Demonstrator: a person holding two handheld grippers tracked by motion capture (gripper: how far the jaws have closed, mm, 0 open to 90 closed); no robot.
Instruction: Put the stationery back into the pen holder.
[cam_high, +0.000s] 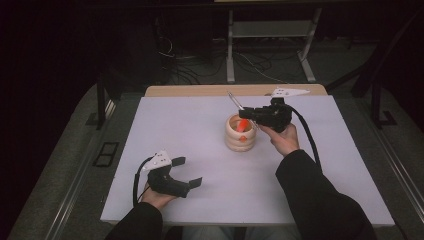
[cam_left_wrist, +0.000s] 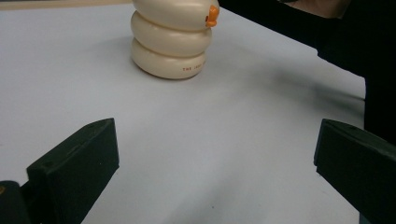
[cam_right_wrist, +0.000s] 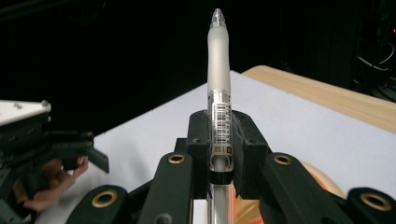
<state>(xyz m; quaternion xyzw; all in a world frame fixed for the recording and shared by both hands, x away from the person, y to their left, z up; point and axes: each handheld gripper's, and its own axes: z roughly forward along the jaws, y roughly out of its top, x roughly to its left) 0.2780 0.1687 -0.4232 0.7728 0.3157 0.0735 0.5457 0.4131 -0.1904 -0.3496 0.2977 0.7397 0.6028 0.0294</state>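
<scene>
Nearest the person, the left gripper (cam_high: 187, 172) rests low on the white table (cam_high: 200, 200), well short of the cream pot (cam_high: 241, 133) and off to its left. Its jaws stand wide apart with nothing between them; in the left gripper view the two black pads (cam_left_wrist: 74, 168) frame bare tabletop, and the pot (cam_left_wrist: 170, 37) stands farther on, made of three stacked rounded rings with a small orange knob near its top edge.

Farther out, the person's right hand (cam_high: 285, 140) holds the right gripper (cam_high: 246, 114) just beside the pot, at its right rim, pointing across the opening. Its jaws are clamped tight on a pen (cam_right_wrist: 218, 84). In the right gripper view the pen stands straight up between the pads, its frosted grip and clear tip rising above them and a barcode label at the clamp. In the high view the pen (cam_high: 235, 101) slants up and away from above the pot's far rim. Something orange (cam_high: 242, 125) shows inside the pot.

Beyond the pot, a wooden edge (cam_high: 200, 90) runs along the table's far side.
</scene>
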